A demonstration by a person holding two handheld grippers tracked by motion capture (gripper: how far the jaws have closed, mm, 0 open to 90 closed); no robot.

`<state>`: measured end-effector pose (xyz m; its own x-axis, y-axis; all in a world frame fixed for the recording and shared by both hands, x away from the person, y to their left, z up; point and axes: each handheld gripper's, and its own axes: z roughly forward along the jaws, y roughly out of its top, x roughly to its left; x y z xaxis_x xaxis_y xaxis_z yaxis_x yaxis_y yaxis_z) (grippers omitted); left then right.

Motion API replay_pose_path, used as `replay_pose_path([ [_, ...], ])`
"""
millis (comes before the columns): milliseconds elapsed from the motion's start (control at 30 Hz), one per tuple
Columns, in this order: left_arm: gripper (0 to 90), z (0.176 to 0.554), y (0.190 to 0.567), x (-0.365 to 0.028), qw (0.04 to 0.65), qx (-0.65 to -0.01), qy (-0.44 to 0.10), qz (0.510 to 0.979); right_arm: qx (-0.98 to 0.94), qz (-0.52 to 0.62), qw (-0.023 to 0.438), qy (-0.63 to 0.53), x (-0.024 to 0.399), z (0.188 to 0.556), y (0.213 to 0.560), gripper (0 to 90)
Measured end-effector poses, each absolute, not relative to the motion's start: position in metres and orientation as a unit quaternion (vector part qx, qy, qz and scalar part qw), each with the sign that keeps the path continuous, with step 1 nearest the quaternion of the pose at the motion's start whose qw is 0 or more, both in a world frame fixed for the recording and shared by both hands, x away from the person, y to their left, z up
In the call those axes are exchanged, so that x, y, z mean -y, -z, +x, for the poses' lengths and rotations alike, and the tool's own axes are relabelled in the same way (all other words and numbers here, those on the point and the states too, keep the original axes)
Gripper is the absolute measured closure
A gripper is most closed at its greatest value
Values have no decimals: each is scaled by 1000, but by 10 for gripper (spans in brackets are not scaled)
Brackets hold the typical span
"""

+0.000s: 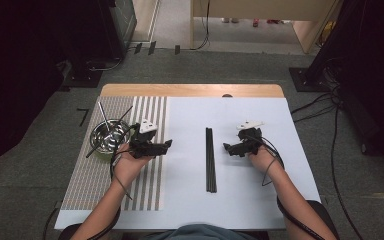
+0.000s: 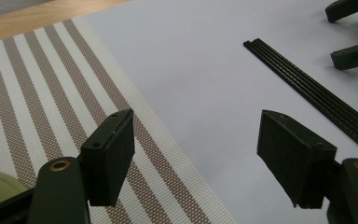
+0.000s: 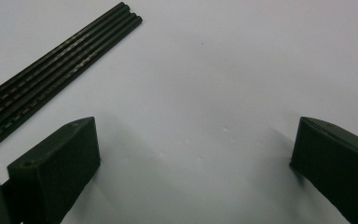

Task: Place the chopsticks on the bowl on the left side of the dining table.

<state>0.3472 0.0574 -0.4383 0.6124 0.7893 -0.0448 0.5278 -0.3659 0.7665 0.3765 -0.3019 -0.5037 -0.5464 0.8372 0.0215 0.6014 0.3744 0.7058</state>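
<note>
Left gripper (image 1: 169, 145) at 9 o'clock, jaws spread wide, nothing between, over striped mat (image 1: 87, 175) edge. Right gripper (image 1: 226, 148) at 3 o'clock, jaws wide, empty. Black chopsticks (image 1: 210, 160) bundled at surface (image 1: 190, 115) centre, between both. Steel bowl (image 1: 107, 135) at 10 o'clock, beyond left hand.

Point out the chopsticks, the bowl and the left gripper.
chopsticks (image 1: 210, 160): high view, mid-length of the bundle.
bowl (image 1: 96, 136): high view, left inner wall.
left gripper (image 2: 196, 156): left gripper view, midway between its open jaws.
</note>
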Motion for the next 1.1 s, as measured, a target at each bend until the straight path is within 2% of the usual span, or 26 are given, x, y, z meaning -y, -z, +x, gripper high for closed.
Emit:
replay_pose_path([
  [433, 264, 346, 443, -46, 386, -404, -172, 811, -811, 444, 173, -341, 302, 377, 504, 6],
  [767, 262, 343, 447, -36, 388, -390, -152, 821, -811, 443, 173, -341, 302, 377, 504, 6],
  [867, 237, 343, 449, -33, 389, -391, -147, 821, -811, 443, 173, -341, 302, 377, 504, 6],
  [1100, 242, 339, 458, -26, 380, -360, -156, 838, -811, 443, 173, -341, 302, 377, 504, 6],
])
